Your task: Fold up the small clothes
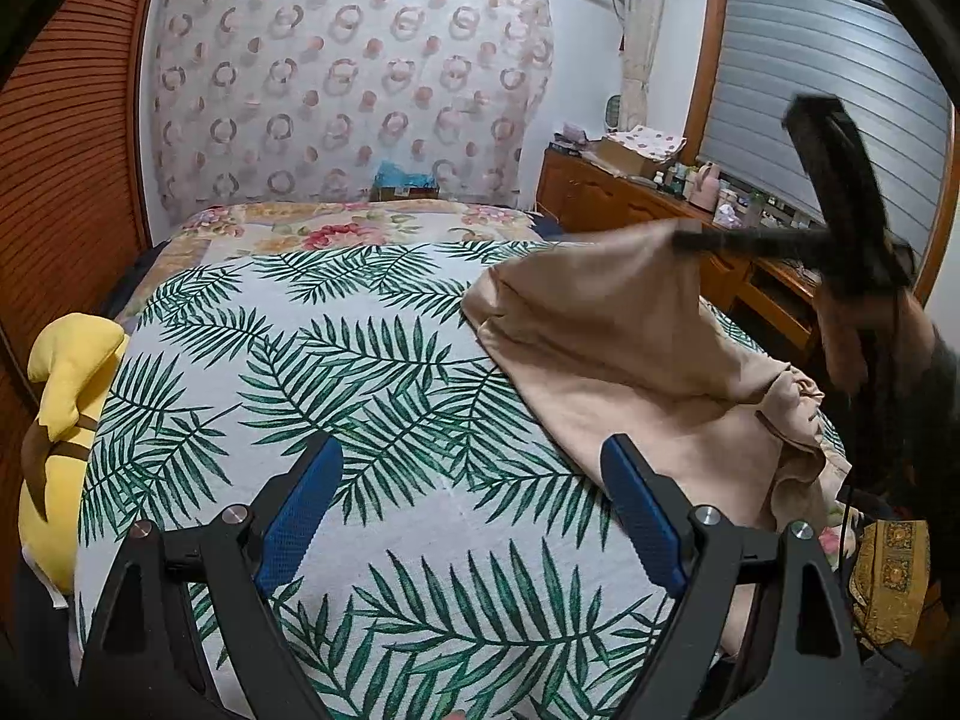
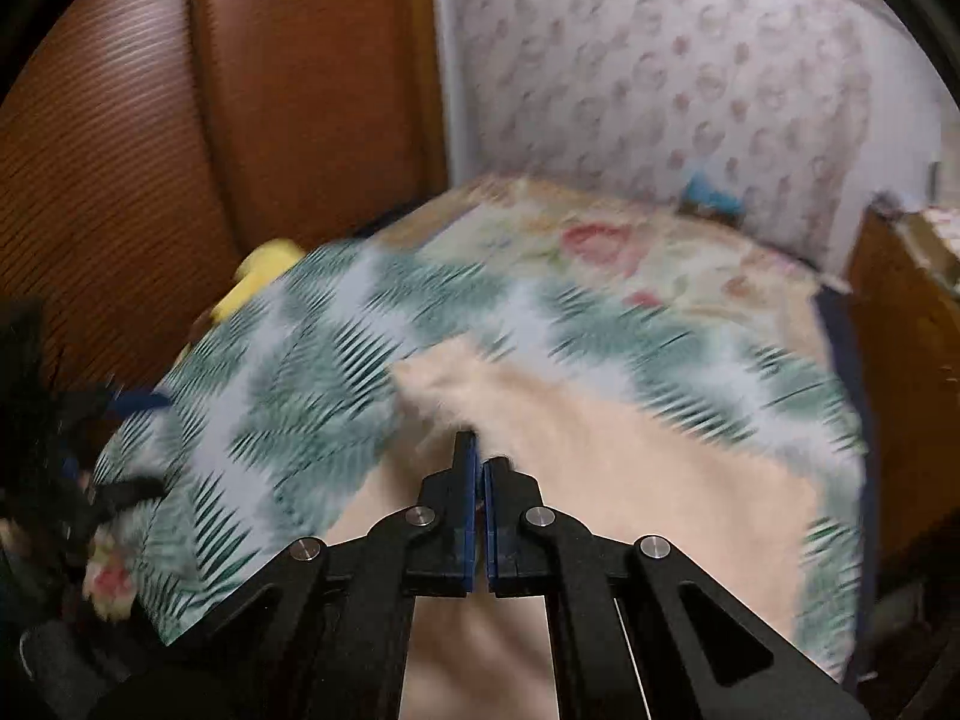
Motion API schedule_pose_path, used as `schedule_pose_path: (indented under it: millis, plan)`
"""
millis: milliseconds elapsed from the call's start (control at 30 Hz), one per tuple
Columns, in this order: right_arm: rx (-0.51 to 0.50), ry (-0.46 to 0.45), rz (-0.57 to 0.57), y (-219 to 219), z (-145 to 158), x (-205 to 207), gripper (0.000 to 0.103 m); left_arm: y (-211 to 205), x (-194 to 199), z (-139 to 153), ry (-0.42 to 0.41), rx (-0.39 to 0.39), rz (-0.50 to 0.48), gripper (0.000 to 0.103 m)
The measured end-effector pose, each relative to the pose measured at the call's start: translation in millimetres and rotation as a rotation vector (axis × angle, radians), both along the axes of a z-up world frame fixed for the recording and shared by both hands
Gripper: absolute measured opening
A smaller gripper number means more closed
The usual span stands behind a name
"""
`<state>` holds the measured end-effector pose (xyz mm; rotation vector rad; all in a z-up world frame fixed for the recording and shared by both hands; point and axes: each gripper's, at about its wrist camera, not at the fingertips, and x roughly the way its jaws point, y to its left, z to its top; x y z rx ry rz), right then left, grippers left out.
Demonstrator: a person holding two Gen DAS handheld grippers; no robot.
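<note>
A beige garment lies on the right part of the leaf-print bedspread. One corner of it is pulled up into a peak. My right gripper is shut on that raised corner, blurred and dark in the left wrist view. In the right wrist view the right gripper has its blue pads pressed together on the edge of the beige garment, which spreads below and to the right. My left gripper stands open over the bare bedspread, just left of the garment, with nothing between its fingers.
A yellow plush toy lies at the bed's left edge by a louvred wooden door. A floral quilt covers the far end of the bed. A cluttered wooden dresser stands along the right side.
</note>
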<state>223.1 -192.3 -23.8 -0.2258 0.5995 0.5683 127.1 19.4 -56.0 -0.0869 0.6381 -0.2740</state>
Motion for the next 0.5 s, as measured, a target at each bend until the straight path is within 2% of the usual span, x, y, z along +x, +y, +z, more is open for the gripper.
schedule_pose_path:
  millis: [100, 200, 367, 500]
  plan:
    - [-0.044, -0.030, -0.098, -25.5, 17.7, 27.0, 0.002, -3.9, -0.9, 0.7, -0.004, 0.004, -0.008, 0.088]
    - [-0.116, -0.039, -0.197, -42.1, 21.5, 58.3, 0.002, -6.9, -0.4, -0.6, -0.001, 0.009, -0.015, 0.088]
    - [-0.184, -0.013, -0.323, -56.3, 8.6, 101.8, 0.002, -11.0, -1.5, -2.5, 0.002, 0.013, -0.027, 0.088]
    - [-0.208, 0.012, -0.398, -55.7, -3.3, 119.1, 0.002, -16.4, -0.4, -3.5, 0.006, 0.023, -0.040, 0.088]
